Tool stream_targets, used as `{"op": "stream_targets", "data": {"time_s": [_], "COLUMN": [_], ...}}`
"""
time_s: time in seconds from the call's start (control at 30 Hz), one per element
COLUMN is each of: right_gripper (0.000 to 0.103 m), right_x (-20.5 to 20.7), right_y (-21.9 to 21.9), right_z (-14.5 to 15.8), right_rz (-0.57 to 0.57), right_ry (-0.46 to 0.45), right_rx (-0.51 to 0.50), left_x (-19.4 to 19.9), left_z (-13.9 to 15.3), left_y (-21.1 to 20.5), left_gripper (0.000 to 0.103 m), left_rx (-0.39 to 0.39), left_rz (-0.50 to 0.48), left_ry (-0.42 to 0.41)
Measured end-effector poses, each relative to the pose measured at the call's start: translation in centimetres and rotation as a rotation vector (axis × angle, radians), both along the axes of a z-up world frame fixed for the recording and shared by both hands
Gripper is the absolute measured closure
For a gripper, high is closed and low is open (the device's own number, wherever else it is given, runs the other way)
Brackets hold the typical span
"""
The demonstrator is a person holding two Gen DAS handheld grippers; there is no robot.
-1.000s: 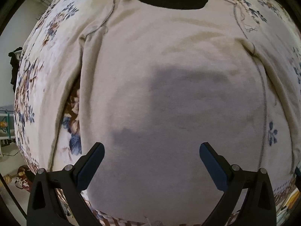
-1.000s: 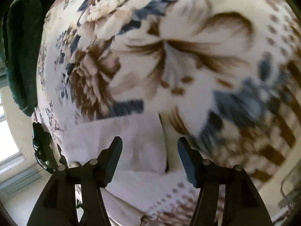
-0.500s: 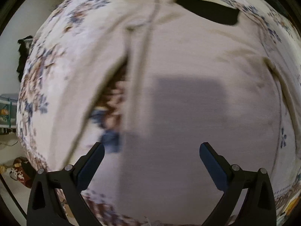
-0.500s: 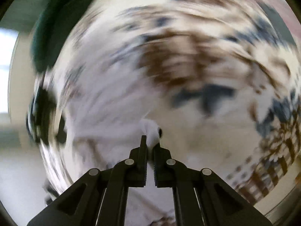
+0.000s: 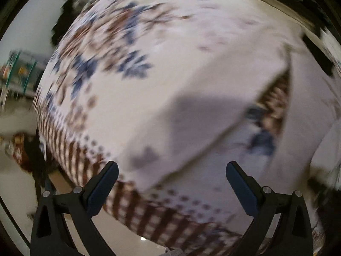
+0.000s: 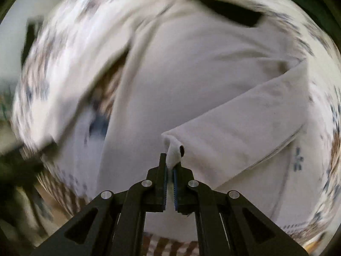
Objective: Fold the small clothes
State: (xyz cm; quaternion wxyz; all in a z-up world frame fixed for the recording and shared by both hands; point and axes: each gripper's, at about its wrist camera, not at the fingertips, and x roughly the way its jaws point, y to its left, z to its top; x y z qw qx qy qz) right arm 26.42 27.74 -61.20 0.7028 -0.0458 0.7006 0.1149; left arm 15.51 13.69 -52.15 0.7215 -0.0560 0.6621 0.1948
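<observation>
A cream long-sleeved top lies spread flat on a flowered blanket. My right gripper is shut on the cuff of the top's right sleeve and holds it folded across the body. In the left wrist view my left gripper is open and empty, just above the end of the top's left sleeve, which lies out on the blanket. Both views are blurred.
The blanket's brown checked border hangs over the near edge of the bed. The floor and a green shelf show at the left. A black neck label marks the collar.
My right gripper shut on the sleeve cuff and carried it over the top's body. My left gripper swung left from above the body to the left sleeve end, staying open.
</observation>
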Motion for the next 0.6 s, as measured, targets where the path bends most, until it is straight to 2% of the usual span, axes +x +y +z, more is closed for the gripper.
{"op": "stream_targets", "data": {"time_s": [0.13,0.33,0.43,0.47,0.5,0.53,0.57,0.6], "right_gripper": [0.098,0.098,0.097,0.092,0.077,0.067,0.048,0.035], "right_x": [-2.5,-5.9,-6.4,-6.2,-5.7,-5.3,-5.0,-4.6], "right_y": [3.2,5.6,5.2,4.4,3.3,1.9,0.5,-1.3], "right_z": [-1.3,-3.1,-4.2,-4.2,-4.1,-3.8,-3.3,-2.6], "right_rz": [0.099,0.177,0.152,0.121,0.082,0.026,-0.031,-0.100], "right_ry": [0.033,0.103,0.172,0.193,0.228,0.268,0.287,0.291], "right_rx": [-0.056,-0.081,-0.071,-0.039,0.006,0.072,0.132,0.192], "left_x": [-1.5,-2.9,-3.6,-3.9,-4.2,-4.7,-5.2,-5.7], "left_z": [-0.7,-1.5,-1.3,-1.3,-1.3,-1.2,-1.3,-1.5], "left_y": [3.0,6.4,7.8,8.4,8.8,9.5,10.1,10.8], "left_gripper": [0.000,0.000,0.000,0.000,0.000,0.000,0.000,0.000], "left_rx": [0.015,0.024,0.020,0.008,-0.006,-0.034,-0.067,-0.095], "left_rz": [0.077,0.154,0.195,0.211,0.227,0.251,0.275,0.300], "left_ry": [0.003,0.010,0.010,0.007,0.005,-0.004,-0.009,-0.009]}}
